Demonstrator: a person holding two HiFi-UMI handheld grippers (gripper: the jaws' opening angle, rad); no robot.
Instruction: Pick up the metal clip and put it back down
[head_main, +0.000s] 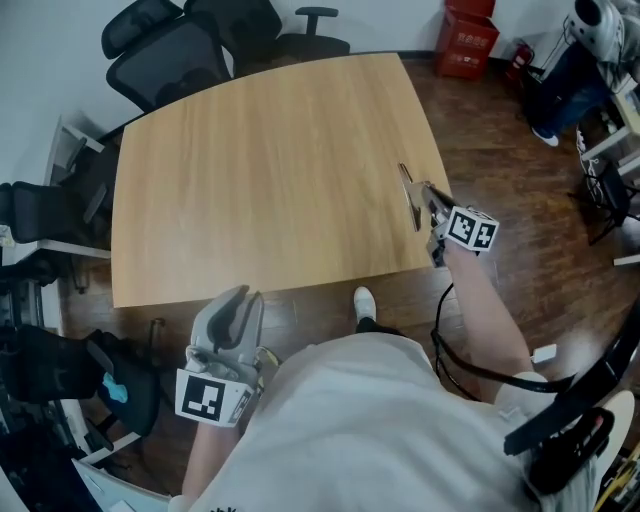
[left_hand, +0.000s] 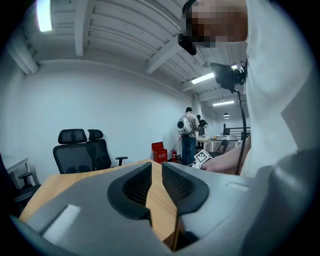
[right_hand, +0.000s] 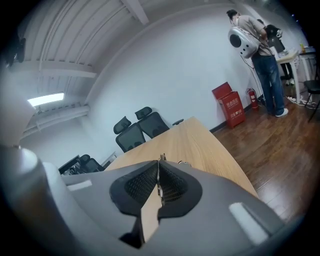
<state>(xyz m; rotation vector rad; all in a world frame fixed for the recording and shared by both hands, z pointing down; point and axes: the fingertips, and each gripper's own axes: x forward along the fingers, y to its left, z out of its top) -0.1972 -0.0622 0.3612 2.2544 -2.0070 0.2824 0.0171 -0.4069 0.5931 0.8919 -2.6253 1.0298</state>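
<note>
The right claw (right_hand: 158, 166) is clamped on the clip (right_hand: 161, 158): its pads are pressed together on the thin metal strip, whose tip pokes out just past them. In the head view this claw (head_main: 428, 194) reaches in over the table's (head_main: 270, 170) right edge, not far from the near right corner. The clip (head_main: 409, 192) runs roughly along that edge, just inside it. Whether the clip rests on the wood or hangs just above it I cannot tell.

The left claw (left_hand: 156, 171) has its pads a narrow way apart with nothing between them; only the tabletop shows through the gap. In the head view it (head_main: 236, 302) is held off the table, just outside the near edge, close to the person's body.

Black chairs (head_main: 180, 40) stand past the far left corner. A red box (head_main: 467, 40) sits on the floor beyond the far right corner, and a person (right_hand: 255, 40) stands farther off.
</note>
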